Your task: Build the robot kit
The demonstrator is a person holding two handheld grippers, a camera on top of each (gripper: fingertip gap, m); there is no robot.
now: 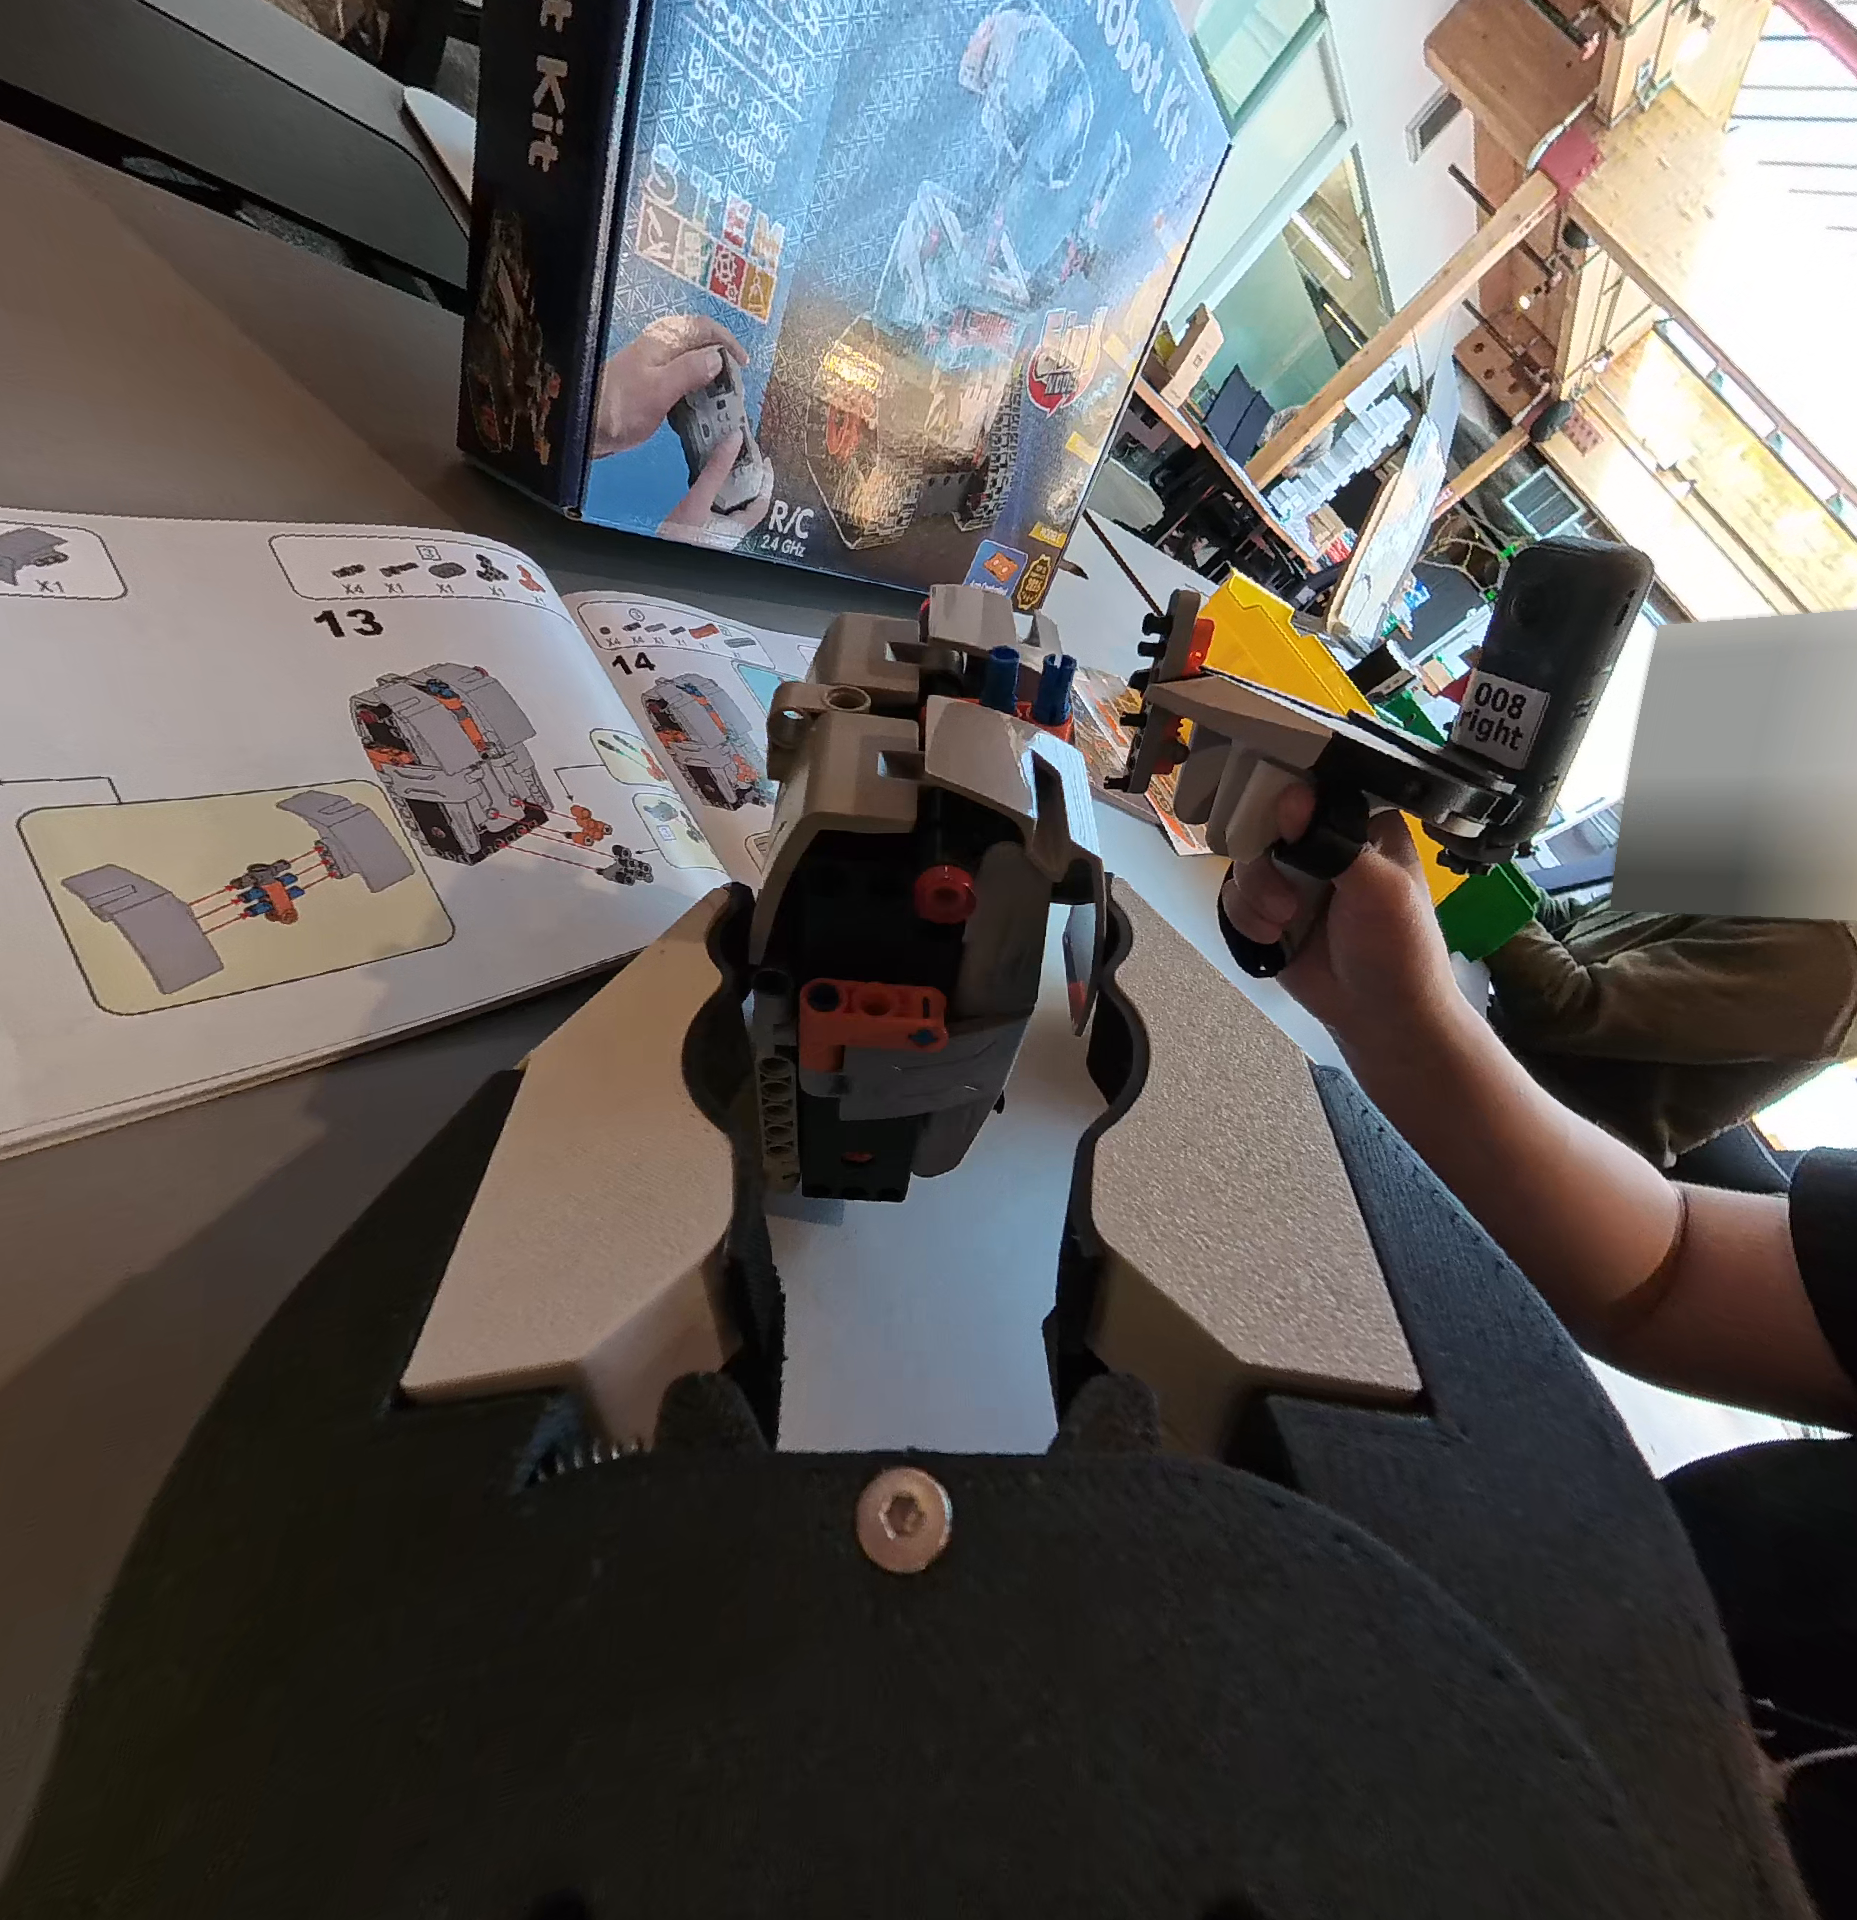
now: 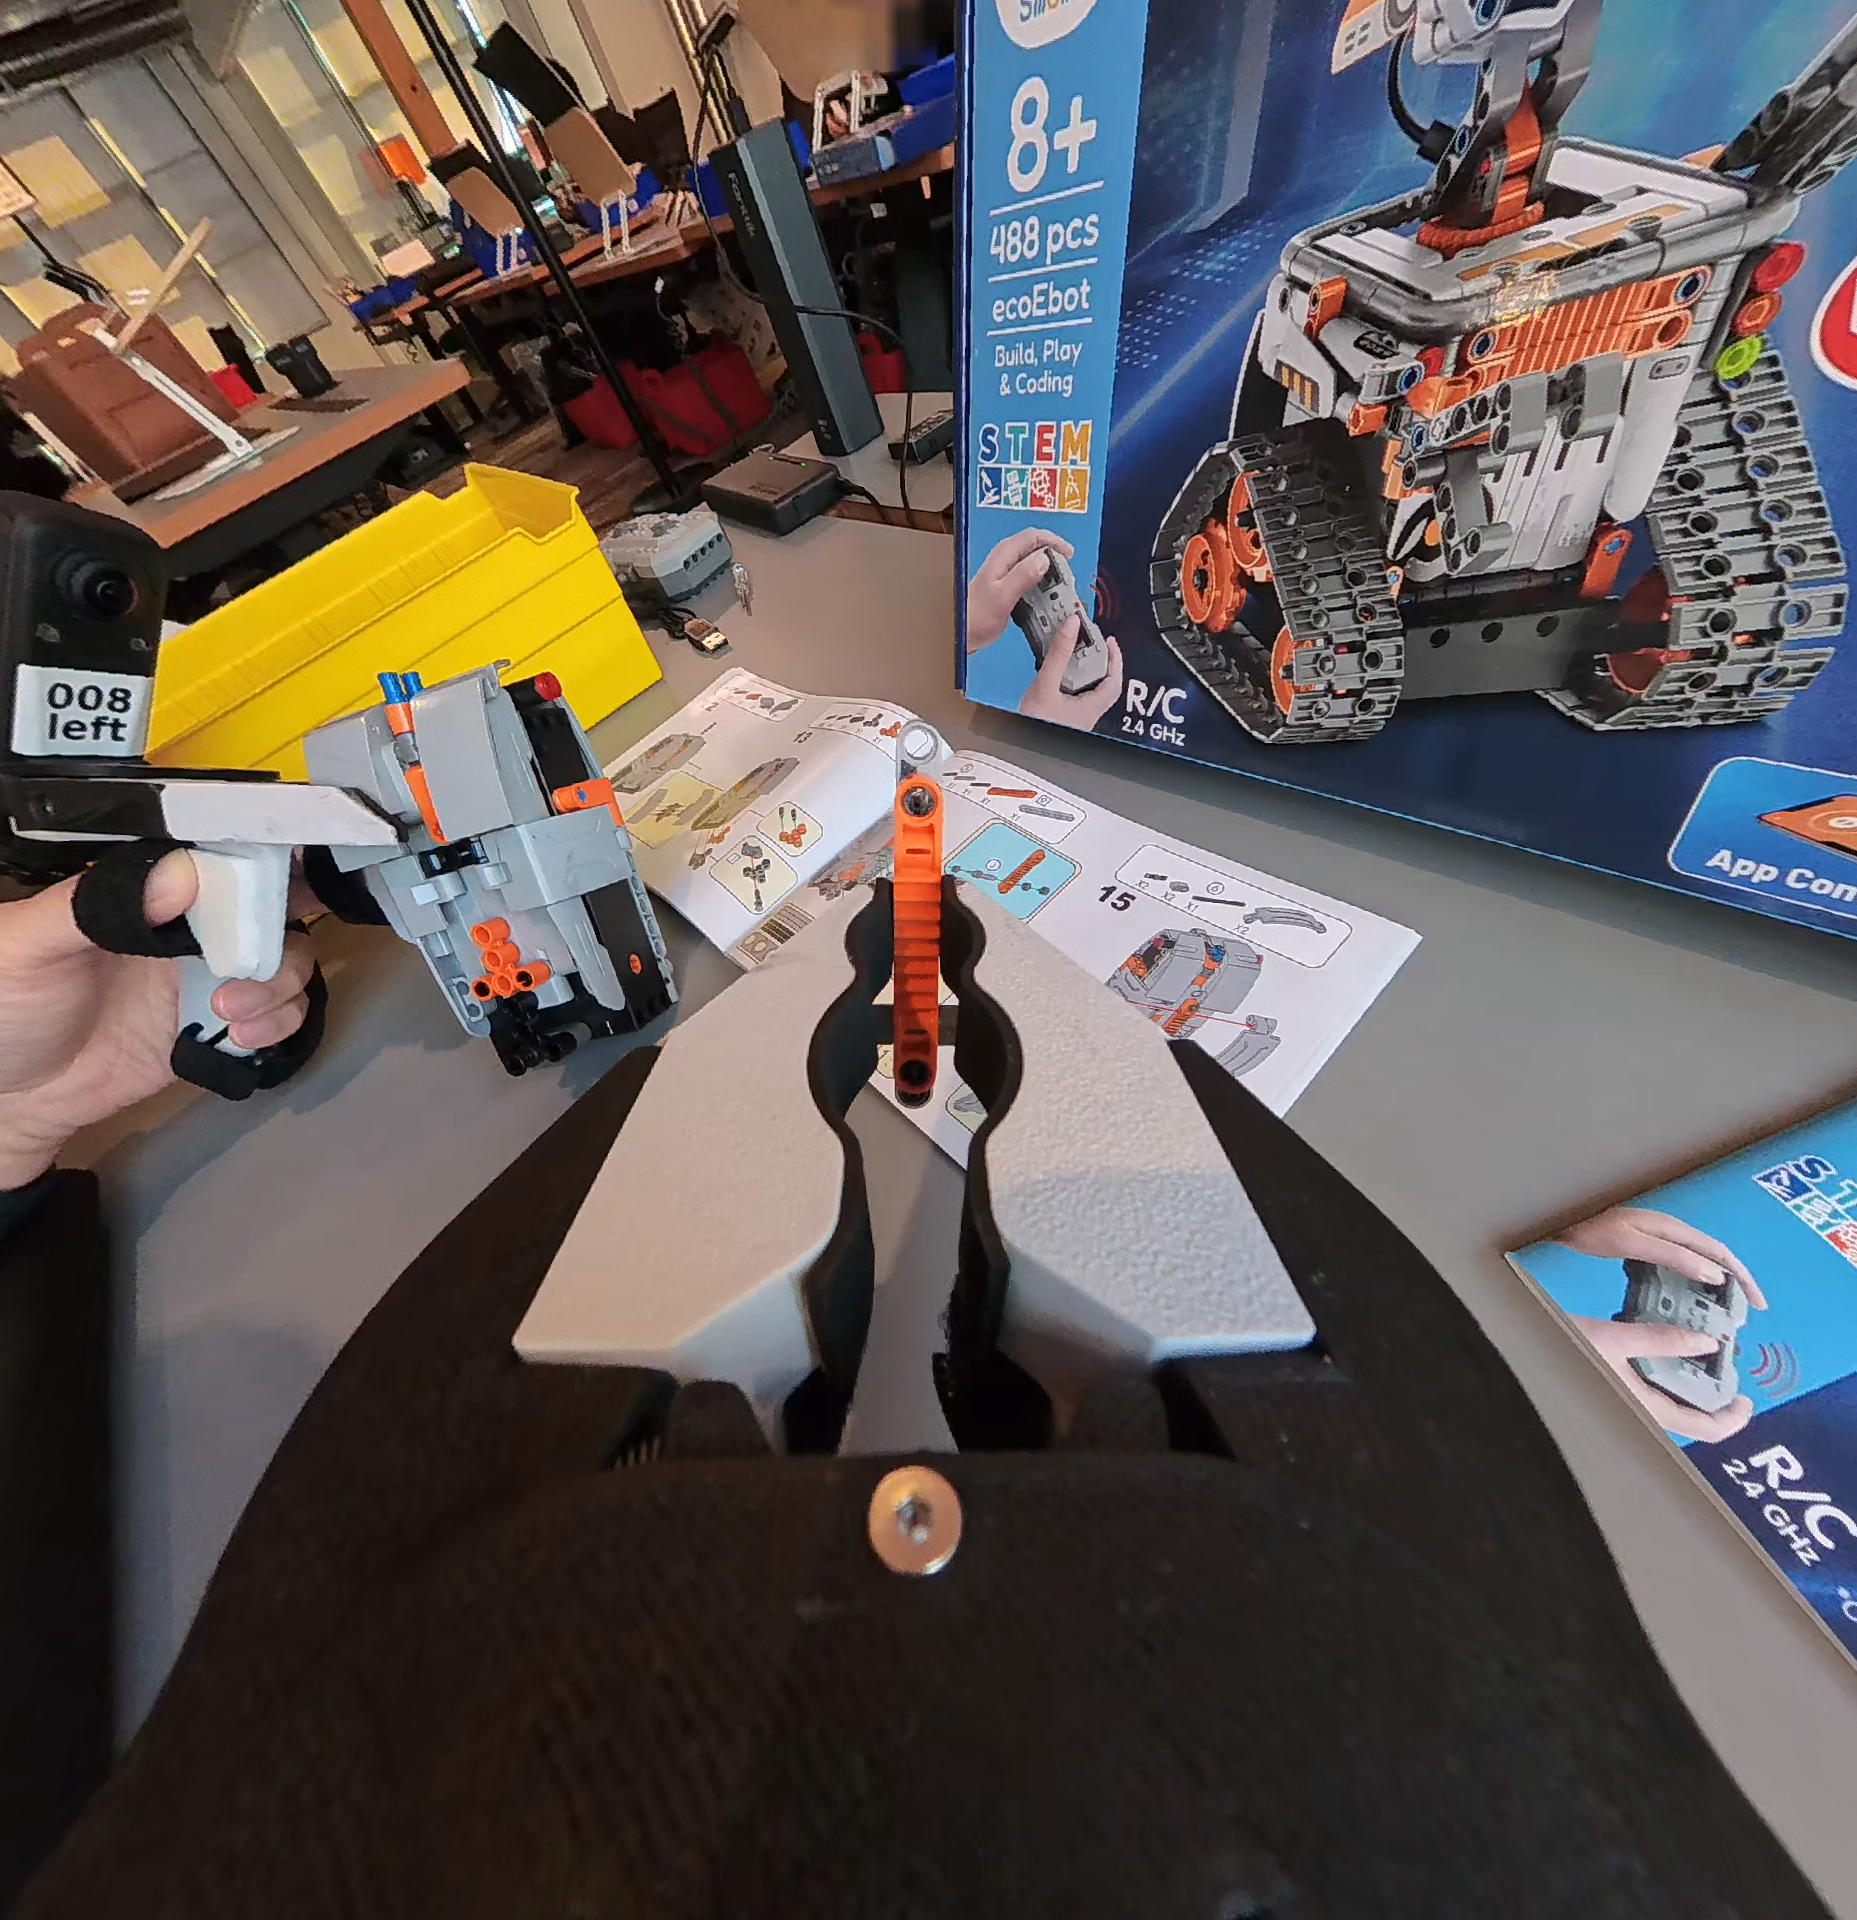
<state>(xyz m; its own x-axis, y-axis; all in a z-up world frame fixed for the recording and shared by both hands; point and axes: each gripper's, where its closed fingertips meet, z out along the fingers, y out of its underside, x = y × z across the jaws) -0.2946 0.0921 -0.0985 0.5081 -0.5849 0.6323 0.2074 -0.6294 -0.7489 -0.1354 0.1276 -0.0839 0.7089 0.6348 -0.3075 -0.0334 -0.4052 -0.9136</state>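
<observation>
My left gripper [image 1: 919, 925] is shut on a partly built grey and black brick model [image 1: 872, 810] with orange and blue pins, and holds it upright close over the grey table [image 1: 176, 364]. In the right wrist view the model [image 2: 519, 862] and the left gripper [image 2: 384, 821] are at the left. My right gripper [image 2: 916, 914] is shut on an orange ribbed beam [image 2: 919, 831] that stands upright, with a pale grey connector [image 2: 922, 746] on its top. In the left wrist view the right gripper [image 1: 1163, 707] is held in a hand just right of the model, apart from it.
An open instruction booklet [image 2: 1163, 883] lies on the table beyond both grippers; it also shows in the left wrist view [image 1: 280, 779]. A large blue kit box [image 2: 1423, 416] stands behind it. A yellow bin [image 2: 404, 623] is at the back left. A second blue booklet [image 2: 1734, 1351] lies at the right. Left tips to right tips: about 15 cm.
</observation>
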